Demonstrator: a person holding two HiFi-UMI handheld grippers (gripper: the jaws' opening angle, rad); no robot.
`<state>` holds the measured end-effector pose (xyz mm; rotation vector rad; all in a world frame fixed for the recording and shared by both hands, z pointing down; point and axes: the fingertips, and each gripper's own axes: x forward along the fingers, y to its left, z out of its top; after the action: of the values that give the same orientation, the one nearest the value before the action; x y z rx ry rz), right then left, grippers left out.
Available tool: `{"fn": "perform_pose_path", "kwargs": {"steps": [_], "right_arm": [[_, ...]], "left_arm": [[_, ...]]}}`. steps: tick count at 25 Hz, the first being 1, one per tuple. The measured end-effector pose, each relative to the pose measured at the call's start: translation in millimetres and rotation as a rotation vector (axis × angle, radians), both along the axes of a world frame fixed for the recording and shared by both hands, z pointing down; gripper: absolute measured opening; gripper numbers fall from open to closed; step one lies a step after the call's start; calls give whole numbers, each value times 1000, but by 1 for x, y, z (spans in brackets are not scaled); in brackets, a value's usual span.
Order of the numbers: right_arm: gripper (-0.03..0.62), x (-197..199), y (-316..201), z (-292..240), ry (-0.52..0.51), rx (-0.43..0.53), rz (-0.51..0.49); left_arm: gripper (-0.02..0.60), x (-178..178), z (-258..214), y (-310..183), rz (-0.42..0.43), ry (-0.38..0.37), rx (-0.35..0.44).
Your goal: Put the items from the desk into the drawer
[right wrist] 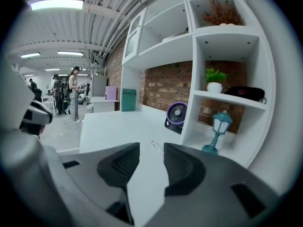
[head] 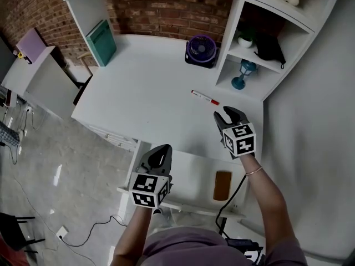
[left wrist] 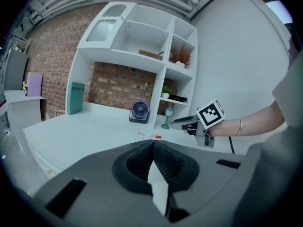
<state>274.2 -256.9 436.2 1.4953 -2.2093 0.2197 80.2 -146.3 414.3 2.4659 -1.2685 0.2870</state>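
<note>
Pen [head: 205,97], red and white, lies flat on the white desk [head: 144,93], a bit right of the middle of the head view. It is near the foot of the shelf [head: 230,43]. Nothing touches it. The right gripper [head: 226,114] is just below the pen in that view. Its tips point up at the pen but are apart from it. Its jaws are spread wide and nothing is between them. In the right gripper view the pen shows past the gap, out on the desk.

The drawer [head: 188,176] is pulled out at the bottom middle of the head view, under the desk edge. A brown thing [head: 222,185] lies flat in its right side. The left gripper [head: 160,150] is by the drawer's left end, a bit left of the middle and low in the view. Its jaws are pressed together and hold nothing.

Further up the desk, a purple fan [head: 201,50] stands by the shelf, at the top middle. A teal book [head: 101,41] leans at the upper left, against the side wall. In the shelf at the upper right stands a small teal lamp [head: 243,73]. One level above it are a little plant [head: 246,37] in a white pot and a black bag [head: 270,47]. Behind the desk is a brick wall [head: 166,7]
</note>
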Motion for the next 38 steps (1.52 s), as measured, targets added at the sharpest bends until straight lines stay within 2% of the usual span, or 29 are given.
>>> {"fn": "perform_pose_path", "kwargs": {"steps": [10, 21, 28, 33, 38], "right_arm": [[160, 2, -43, 45, 105, -81, -5], [161, 14, -76, 89, 237, -164, -15], [163, 17, -91, 116, 359, -227, -64], [167, 21, -103, 127, 354, -259, -58], [176, 14, -118, 132, 342, -288, -94]], "left_arm": [[-2, 15, 6, -11, 11, -33, -8], [-2, 30, 24, -34, 37, -18, -55], [0, 30, 32, -45, 56, -21, -73], [-1, 21, 39, -51, 48, -22, -91], [-2, 8, 48, -56, 29, -22, -113]]}}
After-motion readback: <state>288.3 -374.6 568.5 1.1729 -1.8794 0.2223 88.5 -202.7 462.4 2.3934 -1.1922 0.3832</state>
